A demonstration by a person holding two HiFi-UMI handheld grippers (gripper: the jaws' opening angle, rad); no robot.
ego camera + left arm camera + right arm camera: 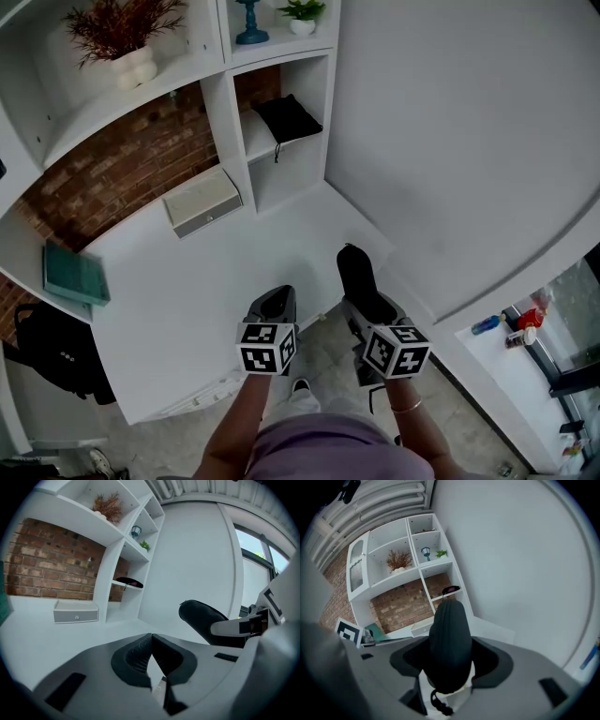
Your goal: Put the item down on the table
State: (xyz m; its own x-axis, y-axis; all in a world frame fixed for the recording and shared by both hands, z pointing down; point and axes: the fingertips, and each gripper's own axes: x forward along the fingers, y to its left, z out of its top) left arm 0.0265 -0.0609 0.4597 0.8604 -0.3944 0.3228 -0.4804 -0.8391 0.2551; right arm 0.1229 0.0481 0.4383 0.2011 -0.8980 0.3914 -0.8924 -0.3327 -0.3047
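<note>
My right gripper (364, 292) is shut on a long black soft case (355, 273), which sticks out past its jaws over the near right part of the white table (178, 300). In the right gripper view the black case (449, 641) fills the gap between the jaws, with a cord loop hanging under it. My left gripper (277, 302) hovers over the table's near edge beside it, jaws shut with nothing between them (151, 654). The case (206, 620) also shows at the right of the left gripper view.
A white box (202, 202) lies at the back of the table, a teal book (74, 275) at its left edge. White shelves hold a black pouch (286, 118), a dried plant in a vase (127, 37) and small ornaments. A white wall (450, 141) runs along the right.
</note>
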